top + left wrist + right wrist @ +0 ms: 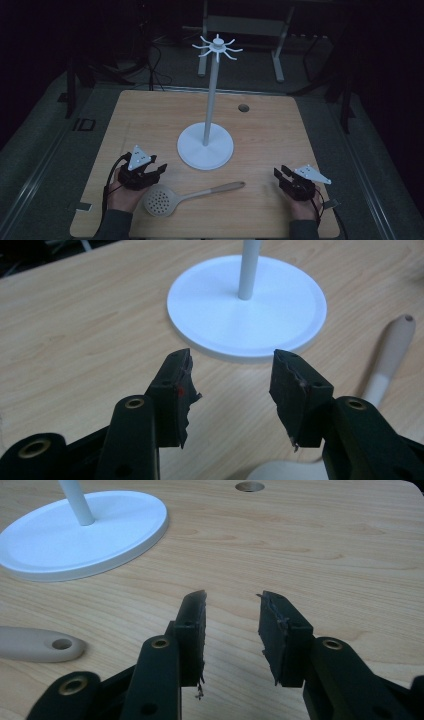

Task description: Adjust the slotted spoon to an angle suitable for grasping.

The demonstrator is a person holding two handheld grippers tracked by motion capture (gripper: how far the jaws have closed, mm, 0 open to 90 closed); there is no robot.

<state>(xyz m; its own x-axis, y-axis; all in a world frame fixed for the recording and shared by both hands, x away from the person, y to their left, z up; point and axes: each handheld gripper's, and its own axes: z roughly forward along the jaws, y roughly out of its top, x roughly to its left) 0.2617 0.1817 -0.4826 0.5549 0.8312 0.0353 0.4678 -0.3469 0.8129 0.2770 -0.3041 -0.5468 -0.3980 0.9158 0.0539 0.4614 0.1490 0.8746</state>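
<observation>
I see the skimmer spoon [172, 197] lying flat on the table [150, 115] near its front edge, perforated bowl to the left and pale handle [220, 189] running right and slightly away from me. My left gripper [159, 170] sits just above and left of the bowl, apart from it; its fingers [177, 390] stand wide with only bare wood between them, and in the left gripper view the bowl's rim peeks in at the bottom while the handle lies to the right. My right gripper [281, 173] is well to the right of the handle's tip, its fingers [194, 630] parted around nothing. Beyond the spoon, the white hook stand [205, 145] rests mid-table on its round base, pole upright, hooks [217, 47] fanned at the top.
</observation>
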